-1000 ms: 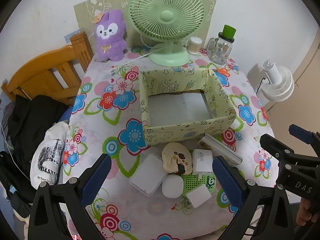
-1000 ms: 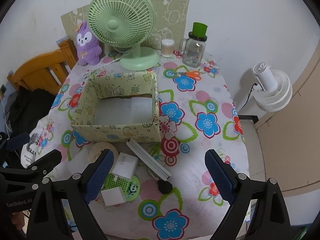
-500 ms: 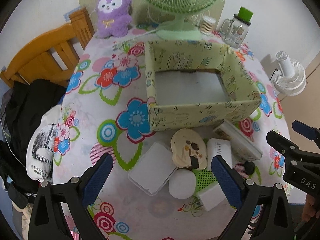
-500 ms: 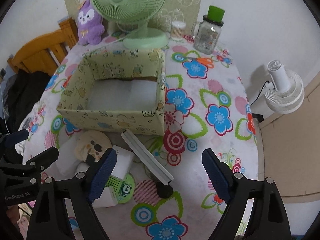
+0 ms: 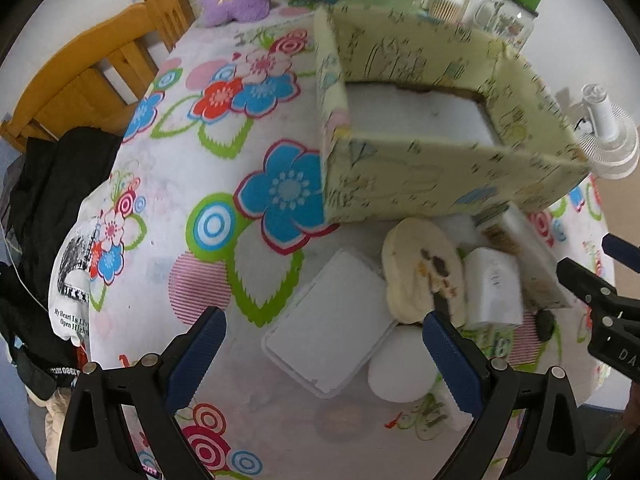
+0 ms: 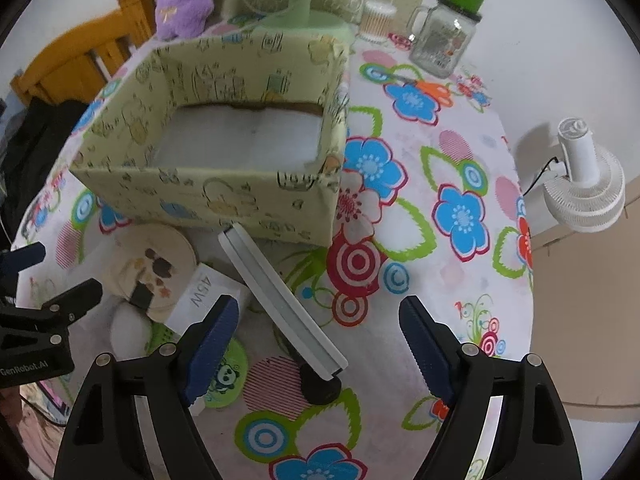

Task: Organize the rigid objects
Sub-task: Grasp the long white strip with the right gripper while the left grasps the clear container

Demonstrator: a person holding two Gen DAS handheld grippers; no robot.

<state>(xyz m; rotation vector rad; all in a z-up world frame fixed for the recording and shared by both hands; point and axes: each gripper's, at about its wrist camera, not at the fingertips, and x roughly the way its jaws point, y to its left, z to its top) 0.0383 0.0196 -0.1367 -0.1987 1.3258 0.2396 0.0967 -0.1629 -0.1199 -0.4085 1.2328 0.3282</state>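
In the left wrist view, the left gripper [image 5: 320, 354] is hanging over the clutter at the near edge of the flowered table [image 5: 180, 184], its blue-padded jaws standing wide apart and gripping nothing. The flat white case [image 5: 330, 336] is lying directly between the pads, untouched by either. Just beside it are sitting the round cream compact [image 5: 420, 270], the white charger block [image 5: 494, 286] and a white round puck [image 5: 400, 364]. The step in hand looks like the approach for a first pick, with nothing yet lifted. The next move probably calls for lowering the pads to either side of the white case and closing on its edges, without nudging the compact that is touching its corner. The patterned box [image 5: 400, 184] is waiting just behind the pile, open at the top; its pale floor is showing bare, with no object inside.

In the right wrist view, the right gripper [image 6: 320, 348] is pointing down over the long white bar [image 6: 280, 296], which is lying slantwise between the pads; the jaws are closing, but neither pad is pressing on the bar. A small black knob [image 6: 320, 388] is sitting at the bar's near end. The next move likely needs the pads turned square across the bar's narrow width before they close. The box [image 6: 208, 192] is again showing nothing inside. At the table's far end, a glass mug jar [image 6: 444, 40] with a green lid is standing; its contents are too unclear to tell.
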